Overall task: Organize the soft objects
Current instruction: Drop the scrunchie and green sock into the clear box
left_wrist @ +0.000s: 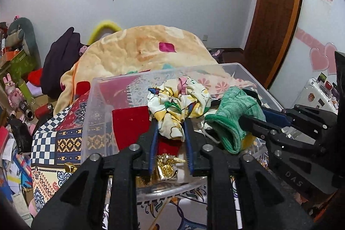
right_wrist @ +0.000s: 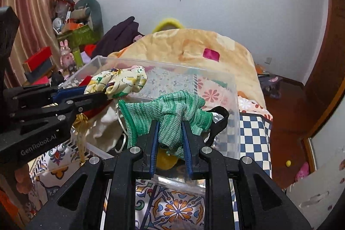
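Your left gripper (left_wrist: 170, 122) is clamped on a crumpled printed cloth (left_wrist: 179, 100), which hangs above the clear plastic bin (left_wrist: 94, 113), over its left half. Your right gripper (right_wrist: 170, 133) is clamped on a green knitted glove (right_wrist: 172, 113), held above the bin's right half, just beside the cloth but apart from it. Both items appear clear of the contents below: a red flat piece (left_wrist: 129, 122), a gold ornament (left_wrist: 166, 165) at the near wall, and a yellow object (right_wrist: 166, 160) under the glove.

Judged step: depositing both soft items into the bin. Lower each gripper until its load sits below the rim before you part the fingers; released from this height, the cloth may drape over the wall. Keep the two grippers apart so they do not collide. A black strap (right_wrist: 220, 122) lies beside the glove; watch that it does not snag the right fingers on withdrawal
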### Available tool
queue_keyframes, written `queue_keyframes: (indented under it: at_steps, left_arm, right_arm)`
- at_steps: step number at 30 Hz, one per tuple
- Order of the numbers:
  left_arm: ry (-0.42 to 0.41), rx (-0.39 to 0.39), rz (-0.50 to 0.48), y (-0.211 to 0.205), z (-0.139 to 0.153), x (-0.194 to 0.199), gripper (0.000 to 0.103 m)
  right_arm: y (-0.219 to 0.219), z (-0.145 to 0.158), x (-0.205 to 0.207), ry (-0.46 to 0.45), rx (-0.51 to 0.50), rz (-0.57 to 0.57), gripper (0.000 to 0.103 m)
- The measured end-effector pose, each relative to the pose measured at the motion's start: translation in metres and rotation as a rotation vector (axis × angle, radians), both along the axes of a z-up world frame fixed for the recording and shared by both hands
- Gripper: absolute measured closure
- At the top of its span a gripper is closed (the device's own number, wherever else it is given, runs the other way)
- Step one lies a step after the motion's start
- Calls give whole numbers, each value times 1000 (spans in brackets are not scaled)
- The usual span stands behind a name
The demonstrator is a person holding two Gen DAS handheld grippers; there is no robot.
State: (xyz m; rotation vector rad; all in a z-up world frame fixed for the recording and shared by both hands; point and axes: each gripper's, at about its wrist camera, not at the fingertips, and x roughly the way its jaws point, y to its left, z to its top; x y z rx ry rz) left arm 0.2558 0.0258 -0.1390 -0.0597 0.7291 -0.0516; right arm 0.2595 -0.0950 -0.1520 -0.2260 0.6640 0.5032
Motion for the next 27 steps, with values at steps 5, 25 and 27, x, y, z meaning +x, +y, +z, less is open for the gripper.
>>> queue_keyframes:
  at_steps: [5,25,27]
  left_arm:
    - [15,-6,-2,3,-2,-4,73]
    - [-137,-35,-30,4,54,-80,42]
    - [-148,-33,-32,4,57,-89,37]
  right_arm:
    - [-3,2,-4,0,-4,0,75]
    - [-37,46,-53,-151,75,2,28]
    - [-45,48,-62,-170,87,-3,23]
